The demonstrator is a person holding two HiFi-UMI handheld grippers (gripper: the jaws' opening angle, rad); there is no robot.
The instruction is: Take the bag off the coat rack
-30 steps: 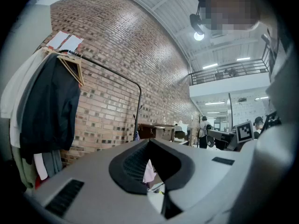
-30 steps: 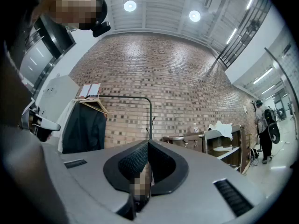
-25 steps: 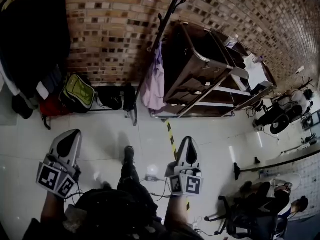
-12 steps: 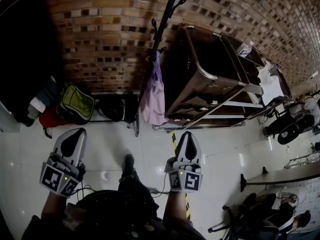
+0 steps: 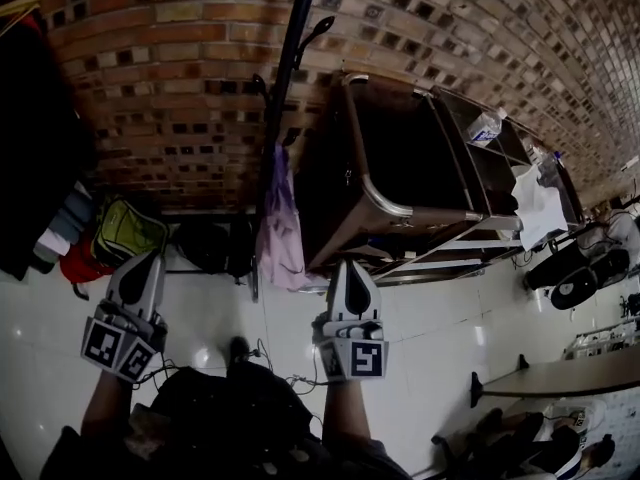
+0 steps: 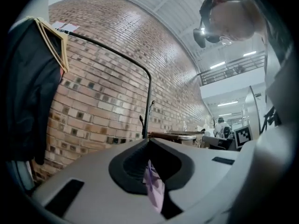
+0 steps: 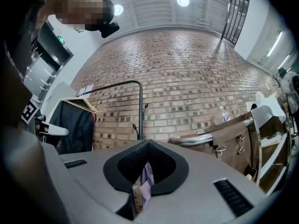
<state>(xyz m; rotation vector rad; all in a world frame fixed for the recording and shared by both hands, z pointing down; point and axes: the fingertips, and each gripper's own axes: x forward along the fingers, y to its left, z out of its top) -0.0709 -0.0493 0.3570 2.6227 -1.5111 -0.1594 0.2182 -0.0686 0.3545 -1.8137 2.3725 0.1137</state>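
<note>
Both of your tongs are closed on themselves right now. The left gripper [image 5: 149, 261] has its tips pressed together, and the right gripper [image 5: 350, 268] is the same. In the left gripper view the jaws [image 6: 148, 141] meet at a point, and the only thing showing through the notch under them is a strip of the bag [image 6: 154, 190] well beyond. The right gripper view gives you the same picture: tips [image 7: 148, 143] together, and the purple bag [image 7: 146, 185] seen well apart through the gap.

The bag [image 5: 278, 223] itself is a pale purple thing hanging on the coat rack [image 5: 290, 58], the black pole with hooks that stands against the brick wall [image 5: 170, 78]. In the head view it sits between your two grippers and ahead of them – roughly 2 o'clock from the left tips and 10 o'clock from the right ones. Neither gripper touches it.

At 3 o'clock of the bag, just beside it, there's a dark brown cart [image 5: 400, 158] with a metal handle rail. At 9 o'clock of the bag a green backpack [image 5: 125, 233] sits low by the wall, and dark clothes [image 5: 30, 148] hang further out that way. Your forearms come in from 6 o'clock over the glossy white floor [image 5: 470, 308].
</note>
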